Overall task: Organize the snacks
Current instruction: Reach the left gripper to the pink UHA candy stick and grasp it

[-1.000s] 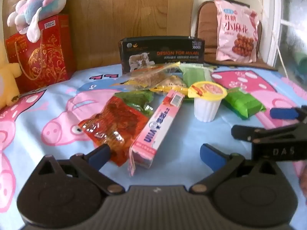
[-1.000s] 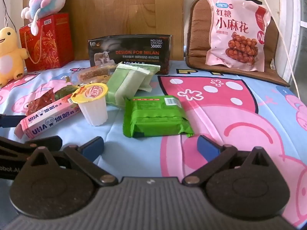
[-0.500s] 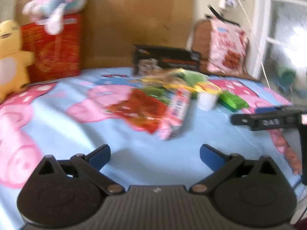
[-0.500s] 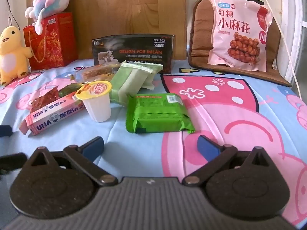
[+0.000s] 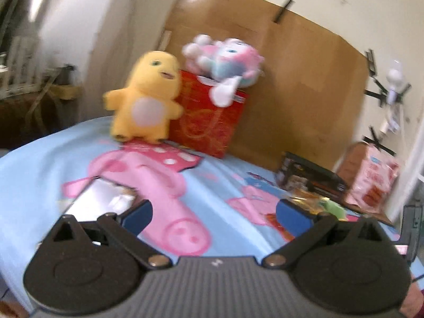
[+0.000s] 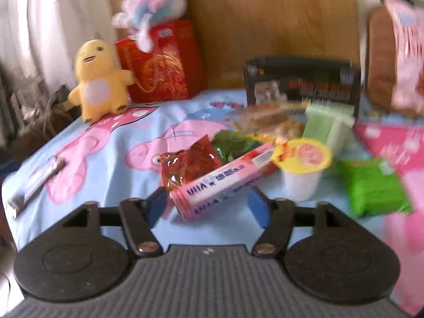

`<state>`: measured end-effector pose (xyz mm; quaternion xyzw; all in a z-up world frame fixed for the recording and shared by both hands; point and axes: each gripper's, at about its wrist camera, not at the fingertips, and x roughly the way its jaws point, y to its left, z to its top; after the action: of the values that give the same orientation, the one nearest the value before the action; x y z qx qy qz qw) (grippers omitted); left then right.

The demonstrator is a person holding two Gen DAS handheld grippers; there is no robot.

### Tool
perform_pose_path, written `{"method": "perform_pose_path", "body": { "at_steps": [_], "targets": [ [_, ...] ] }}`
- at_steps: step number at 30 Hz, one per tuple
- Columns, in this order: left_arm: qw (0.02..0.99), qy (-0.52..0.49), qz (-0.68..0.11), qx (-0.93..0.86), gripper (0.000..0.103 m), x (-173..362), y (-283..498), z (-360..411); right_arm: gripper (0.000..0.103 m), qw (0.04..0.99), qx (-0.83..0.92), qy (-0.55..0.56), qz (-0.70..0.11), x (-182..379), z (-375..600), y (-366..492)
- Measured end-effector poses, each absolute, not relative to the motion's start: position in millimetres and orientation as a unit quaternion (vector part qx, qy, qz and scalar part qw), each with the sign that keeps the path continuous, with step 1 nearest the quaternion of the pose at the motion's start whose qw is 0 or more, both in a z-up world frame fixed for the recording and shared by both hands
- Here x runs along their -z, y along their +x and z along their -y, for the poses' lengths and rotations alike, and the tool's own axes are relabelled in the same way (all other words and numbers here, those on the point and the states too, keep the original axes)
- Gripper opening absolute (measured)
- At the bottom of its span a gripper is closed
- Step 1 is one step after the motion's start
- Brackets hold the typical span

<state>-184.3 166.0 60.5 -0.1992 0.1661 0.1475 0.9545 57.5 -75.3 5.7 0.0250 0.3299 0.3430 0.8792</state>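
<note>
The snack pile lies on the blue pig-print cloth (image 6: 119, 175): a pink UHA box (image 6: 225, 182), a red packet (image 6: 188, 161), a jelly cup with a yellow lid (image 6: 302, 169), a green packet (image 6: 373, 185), a pale green pack (image 6: 326, 122) and a black box (image 6: 302, 82) behind. My right gripper (image 6: 208, 208) is open and empty, its fingers just in front of the pink box's near end. My left gripper (image 5: 214, 217) is open and empty, turned to the left side of the cloth, over a silver packet (image 5: 98, 198). The pile shows blurred at the far right of the left wrist view (image 5: 310, 201).
A yellow plush (image 5: 145, 98), a red gift bag (image 5: 209, 122) and a pink plush (image 5: 225, 61) stand at the back left against a brown board. The silver packet also shows in the right wrist view (image 6: 34, 182) near the left cloth edge. A pink snack bag (image 6: 408, 50) leans at the back right.
My left gripper has swung left, away from the pile, toward the plush toys and the silver packet. My right gripper has moved left to the pink box and its fingers stand narrower.
</note>
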Motion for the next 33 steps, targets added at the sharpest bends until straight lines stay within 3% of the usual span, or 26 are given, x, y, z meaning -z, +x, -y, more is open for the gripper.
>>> {"method": "perform_pose_path", "body": {
  "at_steps": [2, 6, 10, 16, 19, 22, 25, 28, 30, 31, 32, 33],
  "targets": [
    [0.948, -0.215, -0.180, -0.152, 0.103, -54.6, -182.1, -168.5, 0.090, 0.879, -0.330, 0.053, -0.341, 0.3, 68.9, 64.0],
    [0.946, -0.233, -0.201, -0.106, 0.103, -46.4, -161.3, -163.7, 0.052, 0.881, -0.338, 0.024, -0.330, -0.7, 78.4, 53.8],
    [0.955, -0.210, -0.207, -0.036, 0.103, -48.1, -129.4, -144.7, 0.033, 0.875, -0.353, -0.032, -0.330, -9.7, 119.1, 40.0],
    [0.956, -0.161, -0.234, 0.070, 0.103, -54.3, -61.2, -93.6, 0.034, 0.926, -0.203, -0.128, -0.292, -10.9, 203.0, 32.3],
    [0.952, -0.133, -0.258, 0.094, 0.102, -51.1, -31.4, -68.5, 0.034, 0.933, -0.183, -0.081, -0.299, -12.1, 240.3, 29.4],
    [0.943, -0.126, -0.283, 0.119, 0.095, -44.4, -9.3, -50.9, 0.047, 0.926, -0.229, -0.034, -0.297, -10.8, 245.5, 23.0],
    [0.939, -0.120, -0.297, 0.128, 0.092, -38.9, 7.1, -40.9, 0.048, 0.923, -0.252, -0.050, -0.287, -7.6, 225.7, 22.2],
    [0.931, -0.118, -0.324, 0.120, 0.082, -31.0, 25.3, -38.2, 0.048, 0.917, -0.272, -0.038, -0.290, -5.5, 211.8, 28.9],
    [0.922, -0.127, -0.345, 0.123, 0.062, -21.9, 34.7, -38.5, 0.047, 0.911, -0.286, -0.035, -0.296, -3.4, 201.4, 33.2],
    [0.912, -0.132, -0.364, 0.133, 0.045, -14.4, 40.8, -36.3, 0.047, 0.909, -0.291, -0.037, -0.295, -1.8, 195.3, 35.0],
    [0.909, -0.133, -0.373, 0.133, 0.047, -9.4, 43.0, -34.1, 0.045, 0.908, -0.294, -0.037, -0.296, 0.6, 190.6, 37.6],
    [0.913, -0.132, -0.365, 0.126, 0.047, -9.3, 40.1, -32.3, 0.027, 0.904, -0.299, -0.035, -0.303, 3.1, 185.8, 42.3]
  ]
}}
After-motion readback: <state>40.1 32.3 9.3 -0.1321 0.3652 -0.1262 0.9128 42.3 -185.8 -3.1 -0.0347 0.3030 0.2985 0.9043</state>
